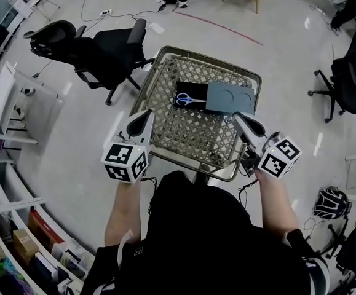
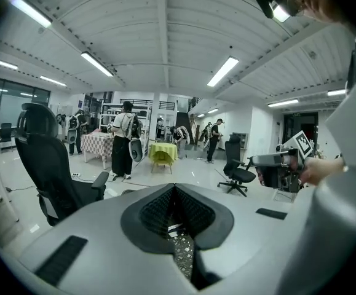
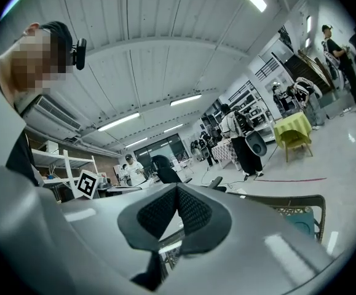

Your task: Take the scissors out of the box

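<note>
Toward the upper left of the head view, a black office chair (image 1: 104, 48) stands on the pale floor (image 1: 61, 165), just beside the left corner of a table (image 1: 165, 66) with a lattice top. Lower down, at the table's near left edge, the left gripper (image 1: 146, 119) reaches up-frame over the lattice, its marker cube nearest the person. In the left gripper view its jaws are pressed together at the tips, with nothing between them.

At the middle of the frame, on the far half of the table top, sits an open black box (image 1: 187, 88). The scissors (image 1: 192, 98) lie flat inside it, blue handles toward the left. Just right of the box, touching its right edge, lies a grey lid (image 1: 230, 98) with two round impressions in it. Box and scissors sit up-frame of both gripper tips, roughly between them, and neither gripper touches them.

Right of centre, the right gripper (image 1: 240, 120) points up-frame and slightly left over the table's near right part, its tip near the lid's lower edge. In the right gripper view its jaws also meet at the tips and hold nothing.

At the far right of the frame, a second black chair (image 1: 345, 86) stands well apart from the table.
</note>
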`<move>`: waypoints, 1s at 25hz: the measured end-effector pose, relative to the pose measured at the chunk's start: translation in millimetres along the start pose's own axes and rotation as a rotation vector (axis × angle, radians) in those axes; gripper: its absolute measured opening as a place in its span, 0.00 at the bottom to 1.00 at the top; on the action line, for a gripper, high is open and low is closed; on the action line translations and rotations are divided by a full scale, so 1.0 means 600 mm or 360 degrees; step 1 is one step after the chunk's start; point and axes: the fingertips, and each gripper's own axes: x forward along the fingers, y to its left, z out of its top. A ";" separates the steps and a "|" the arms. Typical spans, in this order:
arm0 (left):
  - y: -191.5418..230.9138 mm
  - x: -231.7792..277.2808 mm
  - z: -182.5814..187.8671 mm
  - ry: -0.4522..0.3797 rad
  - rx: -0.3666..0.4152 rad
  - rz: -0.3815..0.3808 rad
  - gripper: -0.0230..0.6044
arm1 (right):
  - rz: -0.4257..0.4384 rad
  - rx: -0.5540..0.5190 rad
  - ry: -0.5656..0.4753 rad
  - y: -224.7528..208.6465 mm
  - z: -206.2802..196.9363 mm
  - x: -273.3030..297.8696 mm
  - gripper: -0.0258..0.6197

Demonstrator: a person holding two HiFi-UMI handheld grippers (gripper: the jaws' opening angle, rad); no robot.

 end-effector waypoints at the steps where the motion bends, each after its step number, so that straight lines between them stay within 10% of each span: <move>1: -0.001 0.009 -0.001 0.0021 0.0015 -0.0012 0.05 | -0.0004 0.0011 0.0005 -0.008 -0.003 0.000 0.06; 25: 0.034 0.281 -0.112 0.0605 0.0394 -0.0467 0.22 | -0.0219 0.0210 0.0088 -0.124 -0.017 0.092 0.06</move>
